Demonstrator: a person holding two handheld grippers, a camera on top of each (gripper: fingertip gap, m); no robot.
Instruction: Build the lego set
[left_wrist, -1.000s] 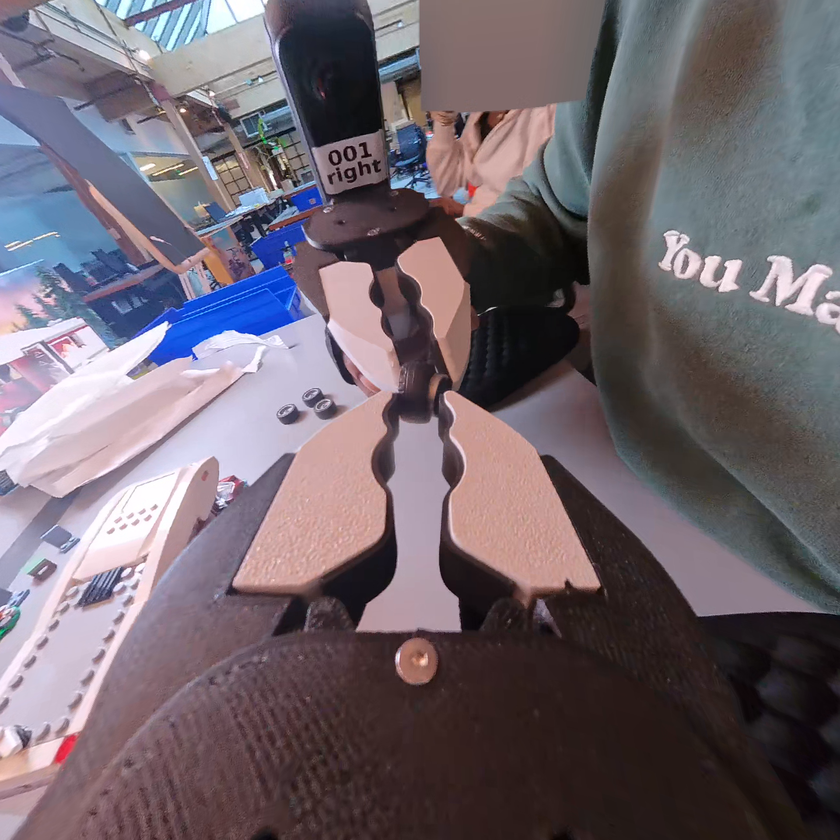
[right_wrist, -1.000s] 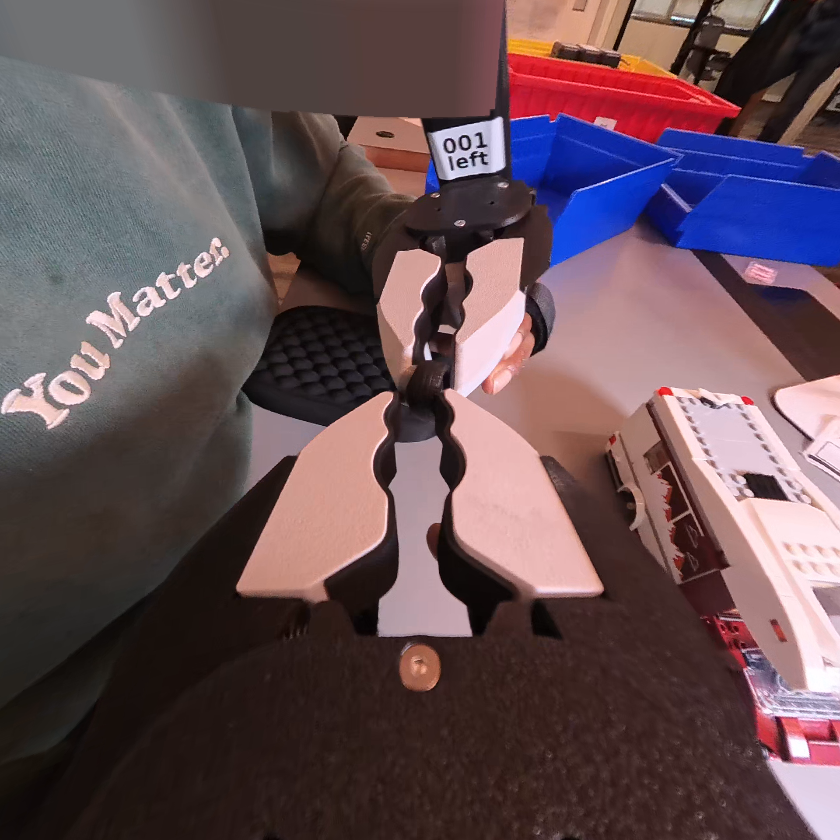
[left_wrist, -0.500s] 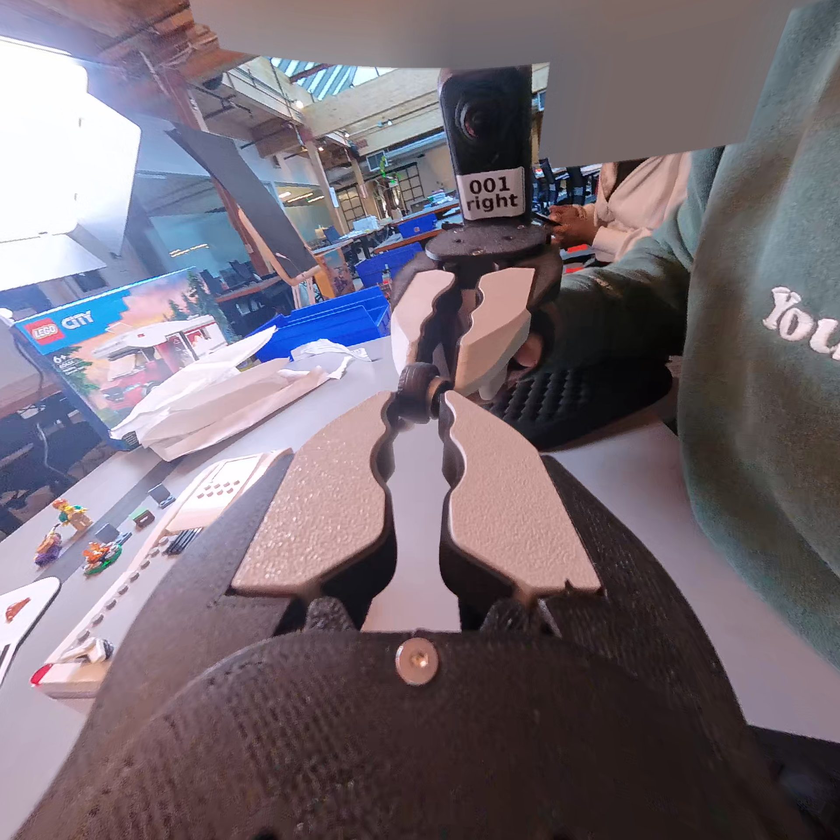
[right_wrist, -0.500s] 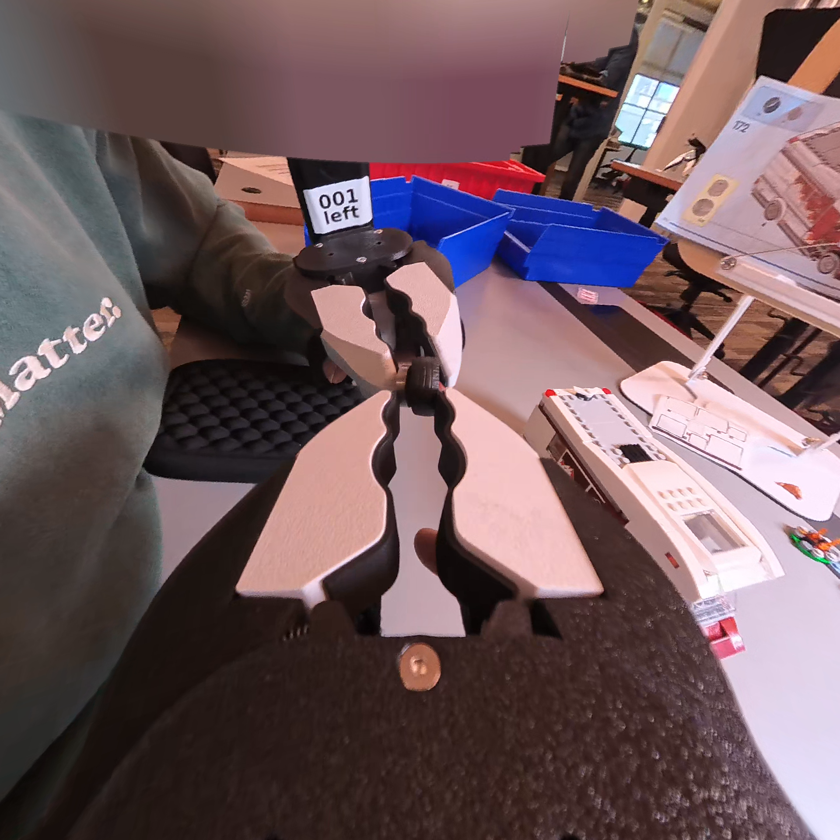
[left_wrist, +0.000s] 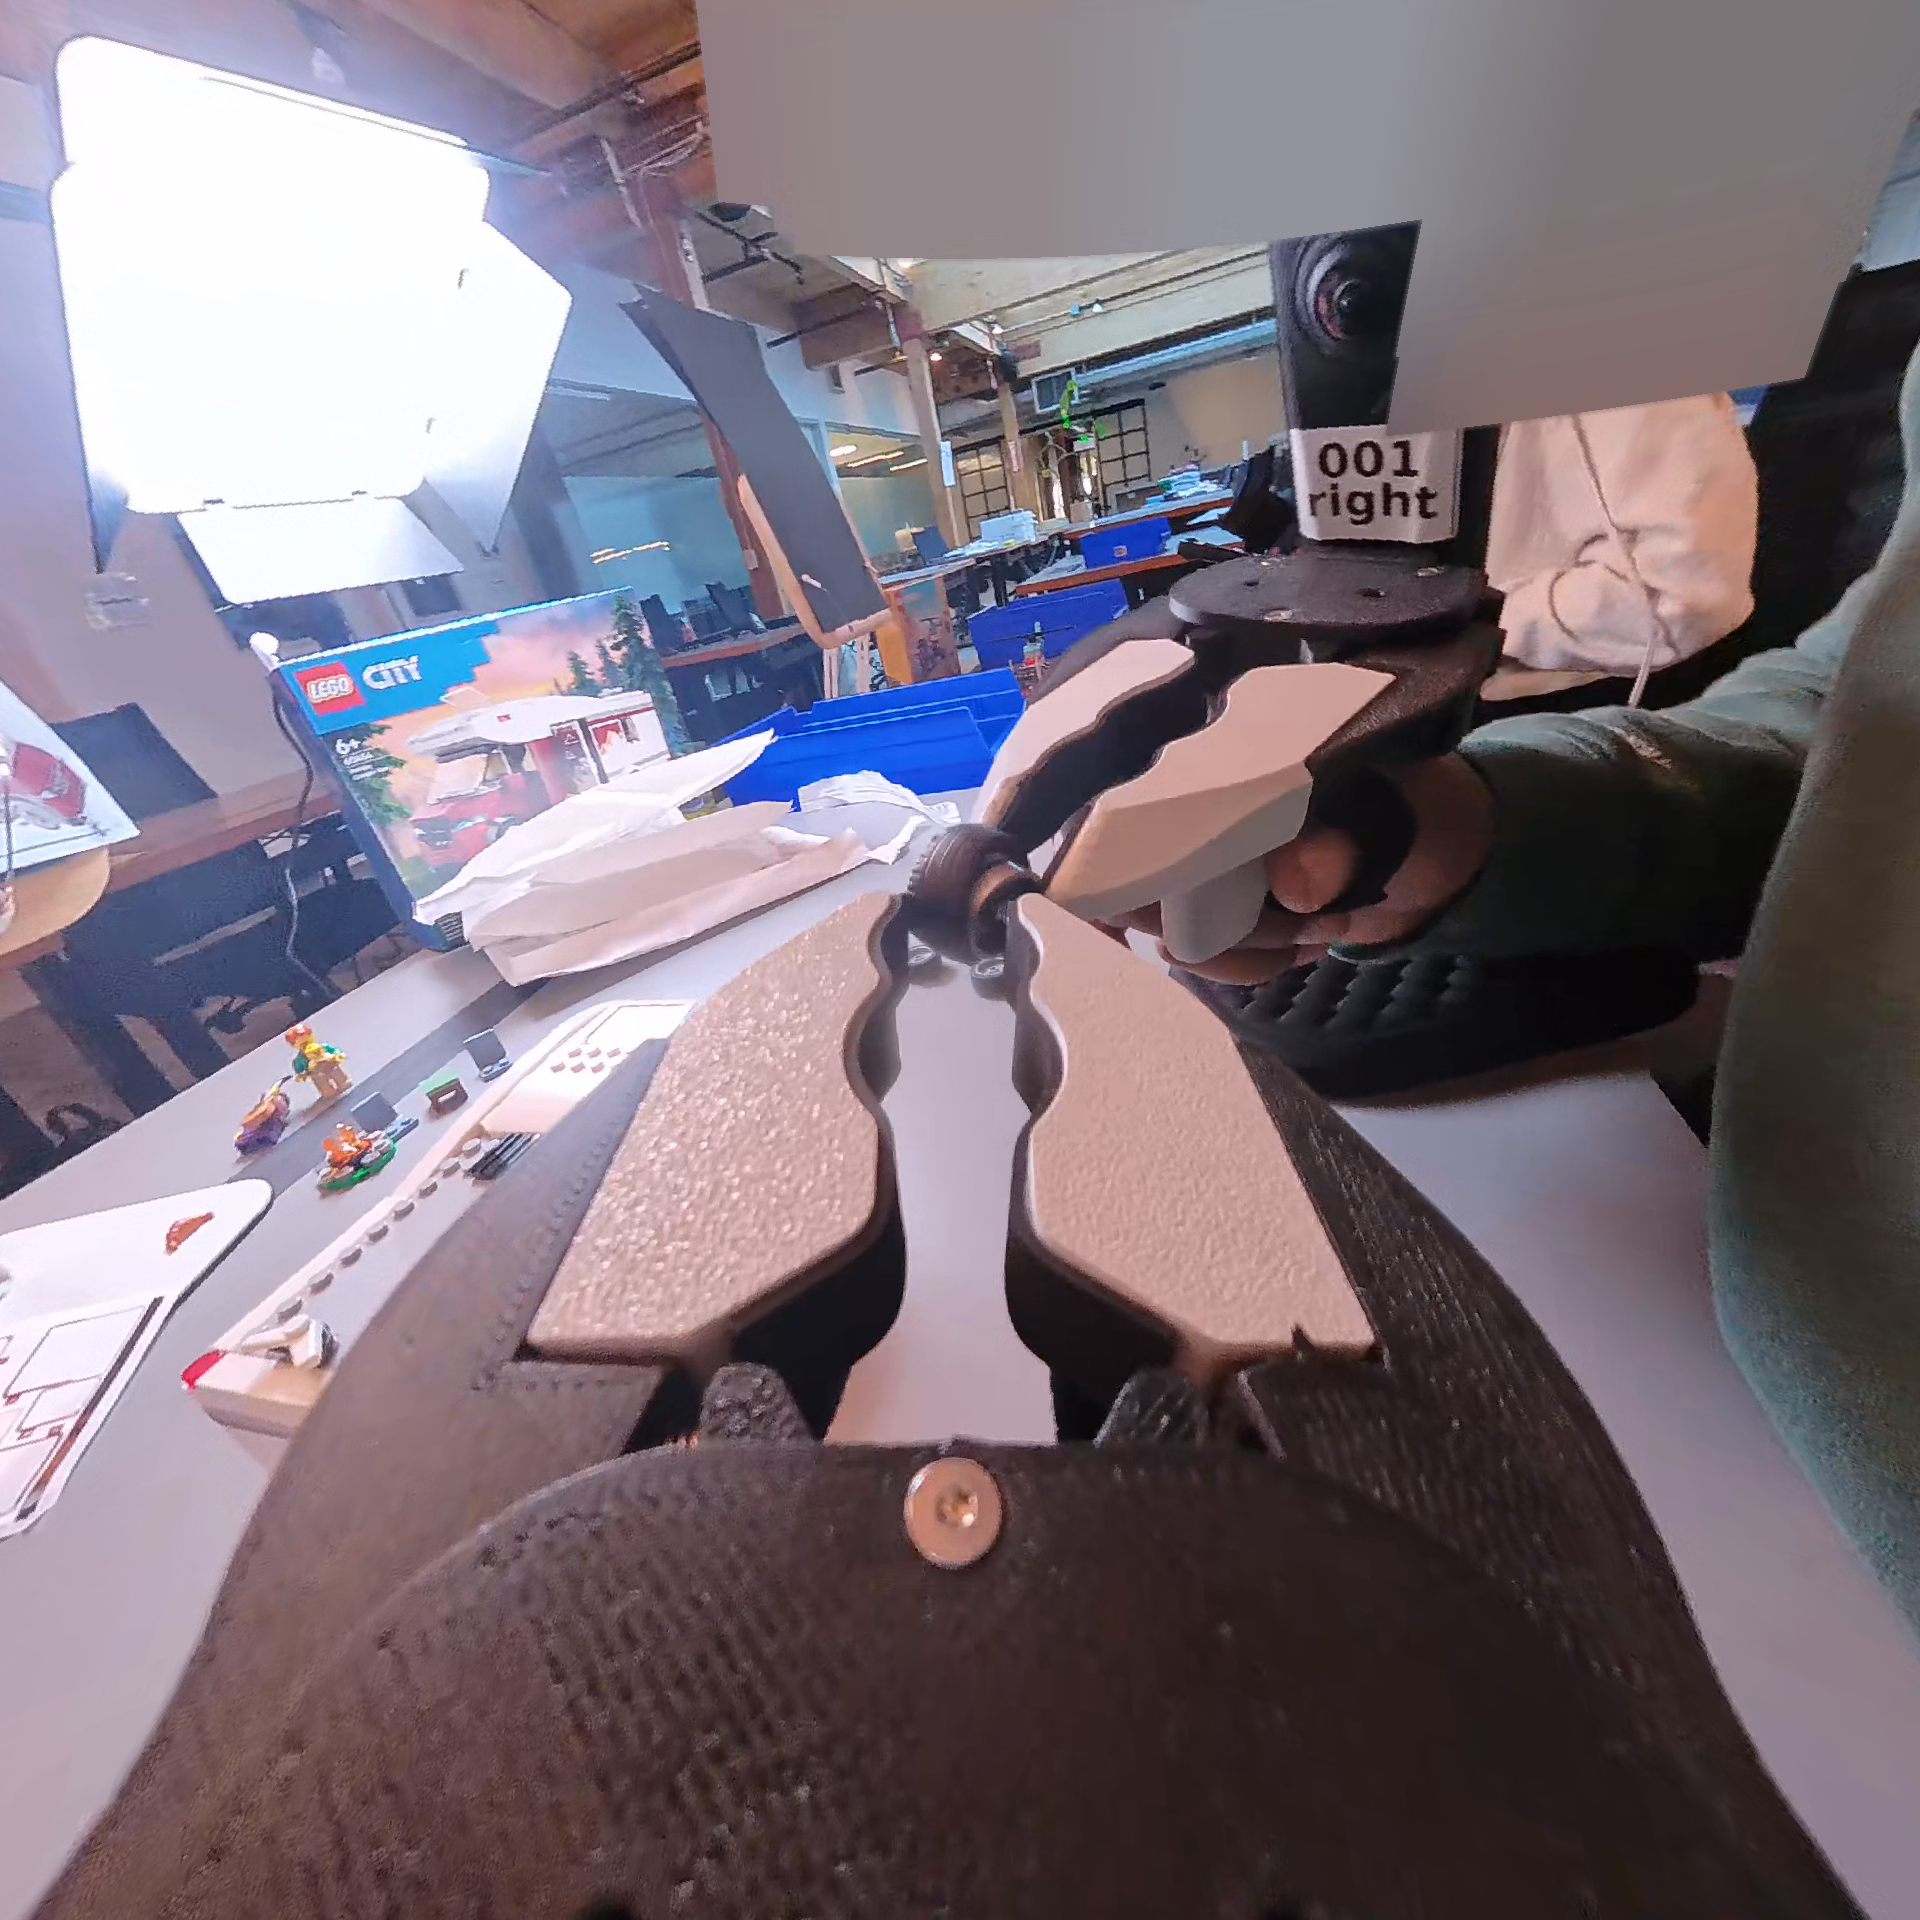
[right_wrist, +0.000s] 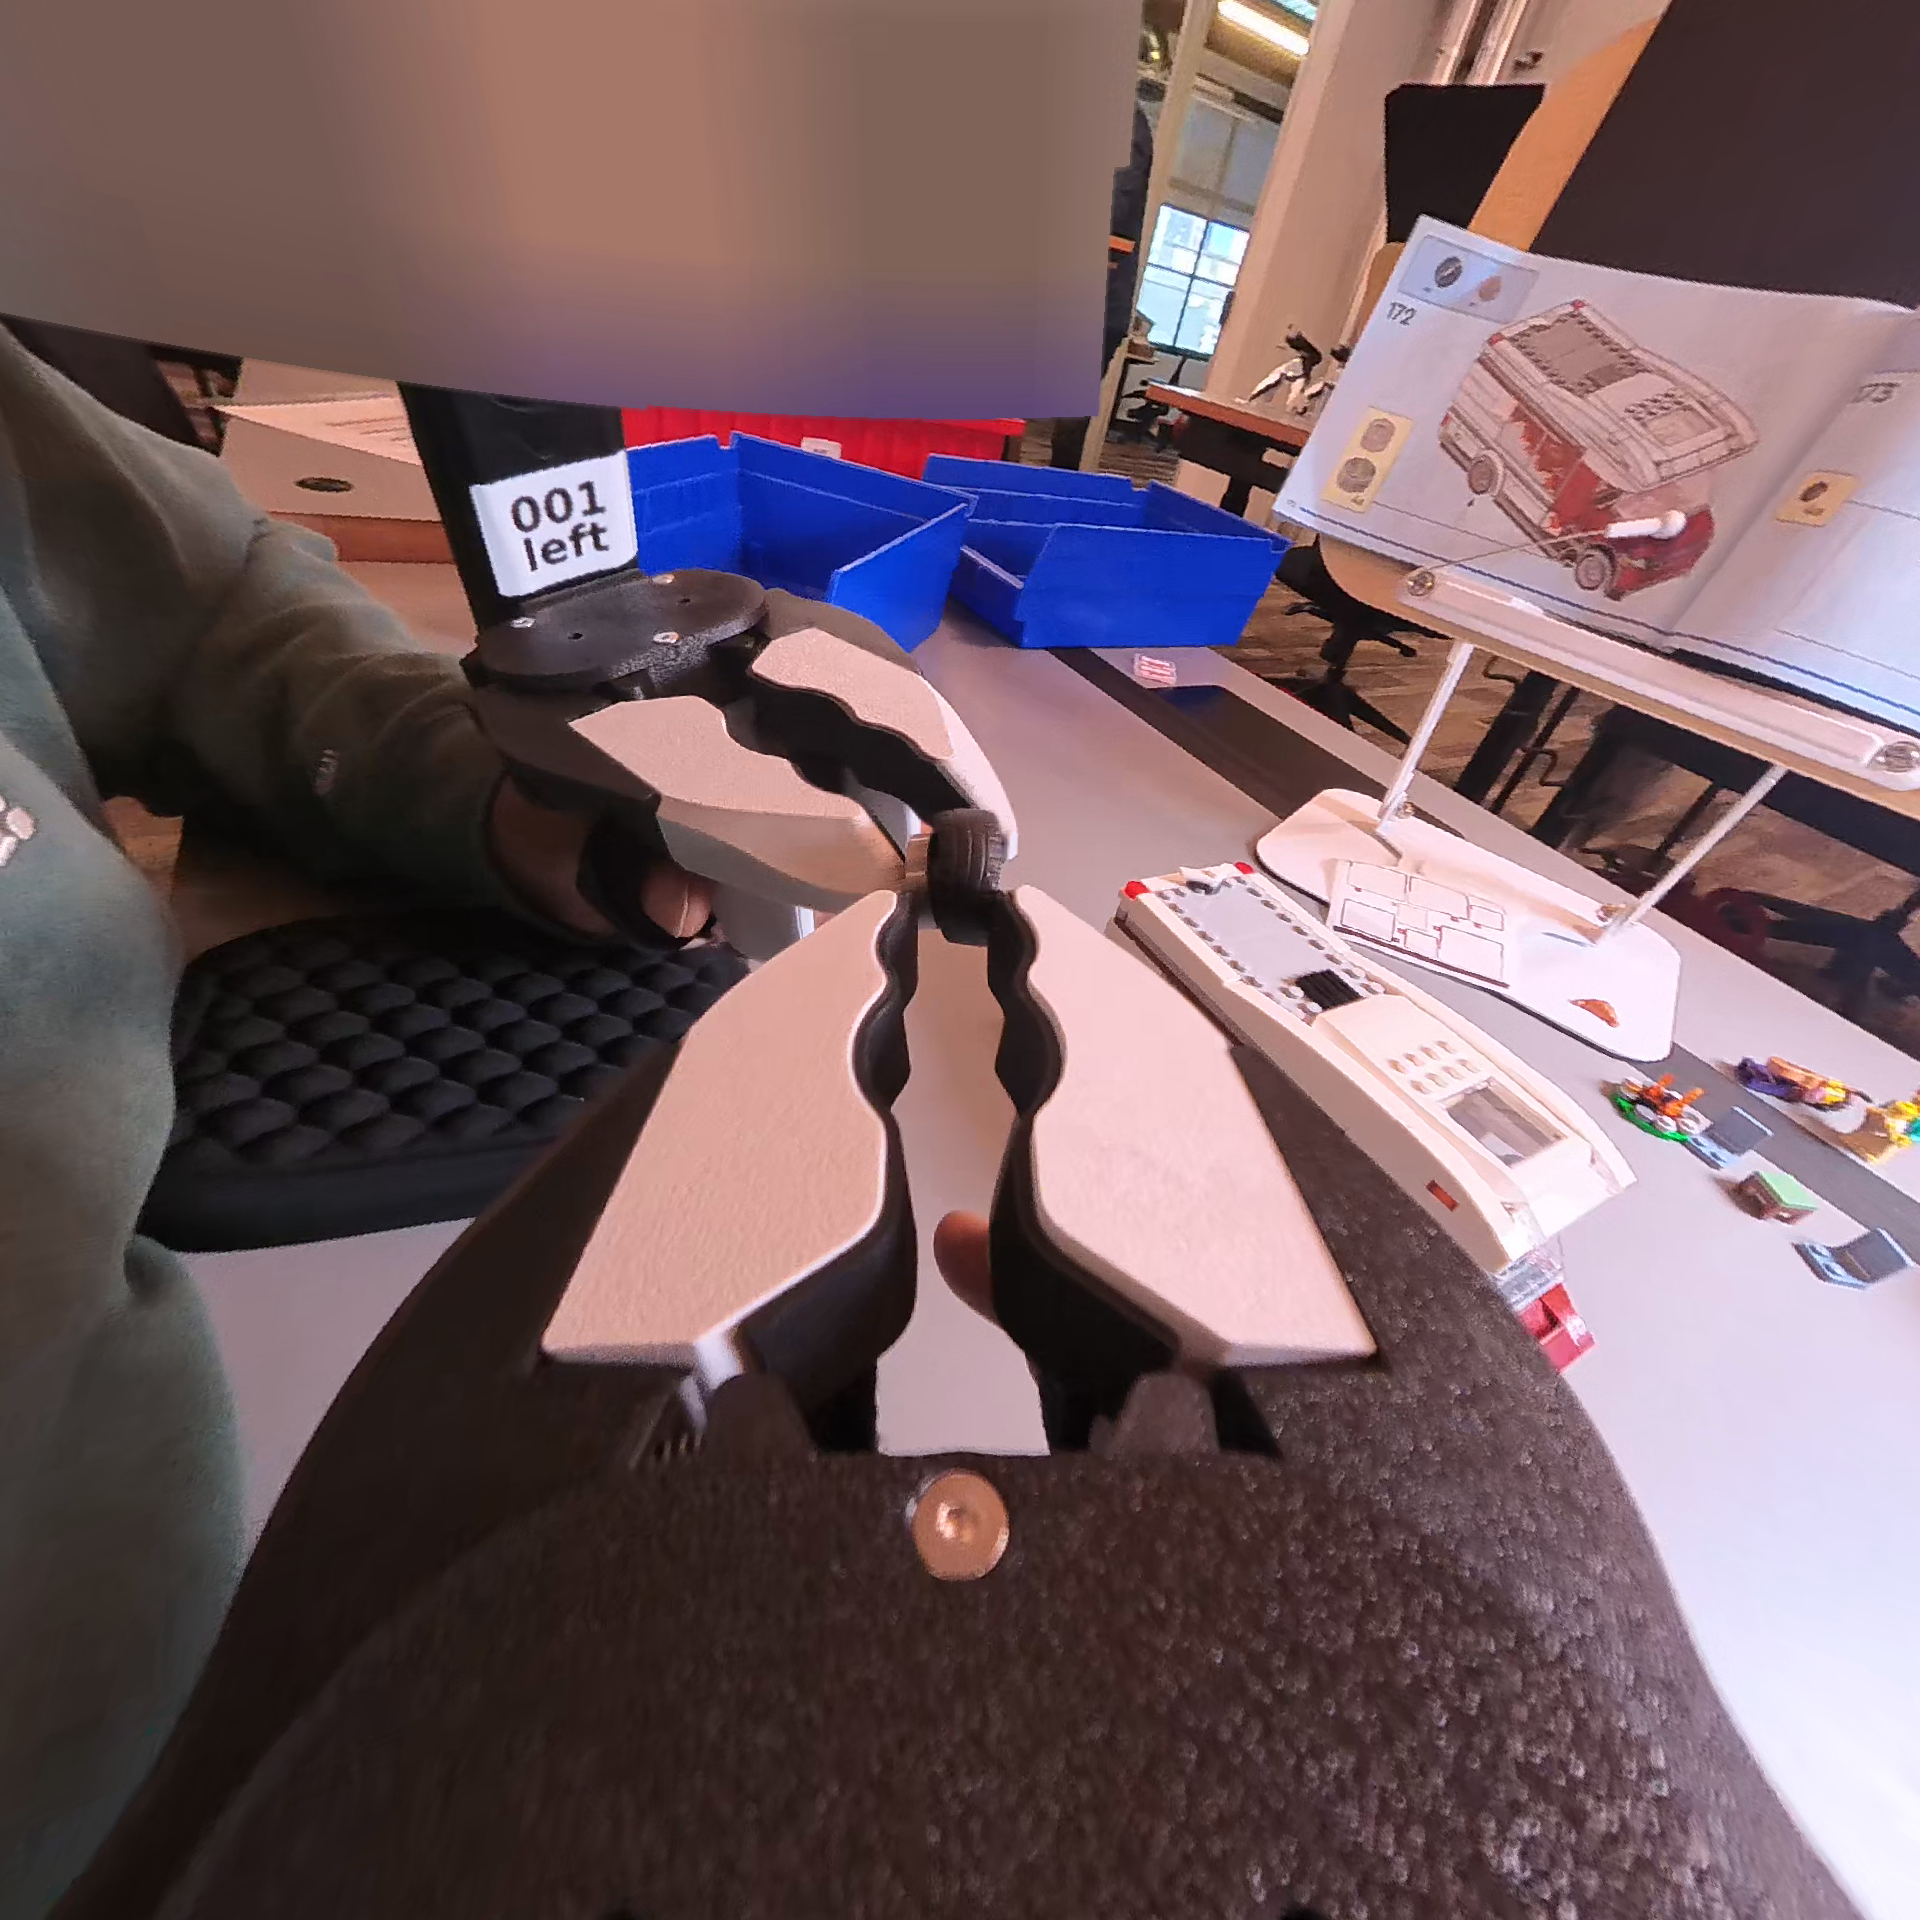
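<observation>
The grey table (right_wrist: 1122, 727) carries a long white brick-built roof section (right_wrist: 1361, 1029) lying lengthwise away from the person, off to the right gripper's outer side, with blue bins (right_wrist: 1101, 561) at the far edge and an open instruction booklet (right_wrist: 1621, 436) on a stand. Above the table's near part the two grippers meet tip to tip — the right gripper (right_wrist: 961, 914) and the left gripper (left_wrist: 951, 925) both reach the same small black toy tyre (right_wrist: 968, 847) from opposite sides. In the right wrist view the tyre sits upright on edge, its axle running roughly across between the two tools. Each gripper's jaws are drawn narrow and pinch the tyre assembly at their tips; neither is nearer. Two loose tyres (left_wrist: 987, 968) lie on the table just beyond.
</observation>
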